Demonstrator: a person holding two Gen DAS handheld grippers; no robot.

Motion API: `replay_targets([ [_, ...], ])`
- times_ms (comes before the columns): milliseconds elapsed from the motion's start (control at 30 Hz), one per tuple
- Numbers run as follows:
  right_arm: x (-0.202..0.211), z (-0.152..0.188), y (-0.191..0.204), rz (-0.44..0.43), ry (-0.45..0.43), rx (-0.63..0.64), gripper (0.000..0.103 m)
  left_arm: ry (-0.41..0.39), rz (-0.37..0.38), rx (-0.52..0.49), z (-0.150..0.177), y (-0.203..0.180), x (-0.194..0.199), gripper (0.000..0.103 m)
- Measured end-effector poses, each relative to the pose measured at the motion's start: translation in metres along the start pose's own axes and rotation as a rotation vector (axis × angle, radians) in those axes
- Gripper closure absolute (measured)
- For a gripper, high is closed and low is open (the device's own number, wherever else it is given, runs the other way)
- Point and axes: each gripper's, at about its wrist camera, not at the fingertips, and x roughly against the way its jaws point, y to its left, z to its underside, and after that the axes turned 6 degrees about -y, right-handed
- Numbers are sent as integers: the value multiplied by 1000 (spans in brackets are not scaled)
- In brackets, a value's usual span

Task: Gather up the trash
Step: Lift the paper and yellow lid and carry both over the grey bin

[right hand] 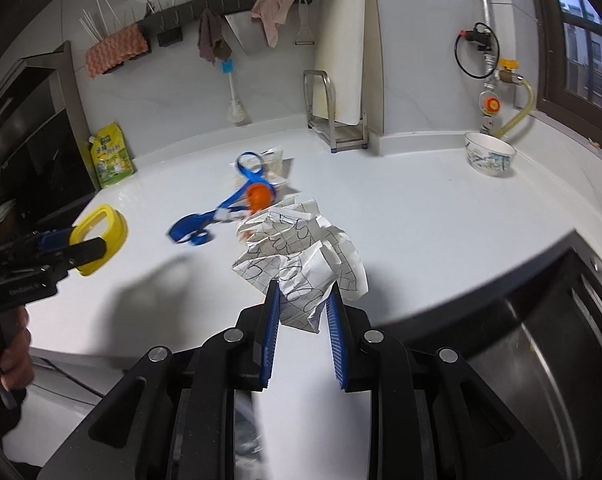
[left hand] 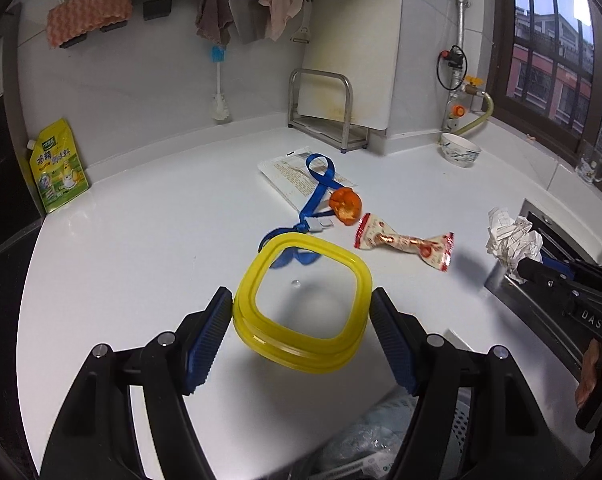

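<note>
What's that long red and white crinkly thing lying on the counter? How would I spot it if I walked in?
Start at the white kitchen counter and find the steel rack by the back wall. Come forward past the blue lanyard and the orange scrap; just right of them lies the snack wrapper. It is the only long, twisted packet, white with red printed ends.

A home kitchen is shown: a white countertop [left hand: 149, 248] is backed by tiled walls, dishcloths [left hand: 213, 16] are hung from a wall rail, a cutting board [left hand: 353, 52] is stood in a steel rack, and a gas valve [left hand: 472, 82] is mounted by the window.
</note>
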Motion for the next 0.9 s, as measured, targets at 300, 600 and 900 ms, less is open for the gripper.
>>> replay_targets([
  [300,61,48,53,62,-23,-46,80,-8,16,-25,42,-15,50,34],
  [600,91,93,94,115,-23,-63,80,24,30,-53,84,-30,72,34],
  [900,84,147,98,140,60,-144,80,70,57,-83,115,-43,74,34],
])
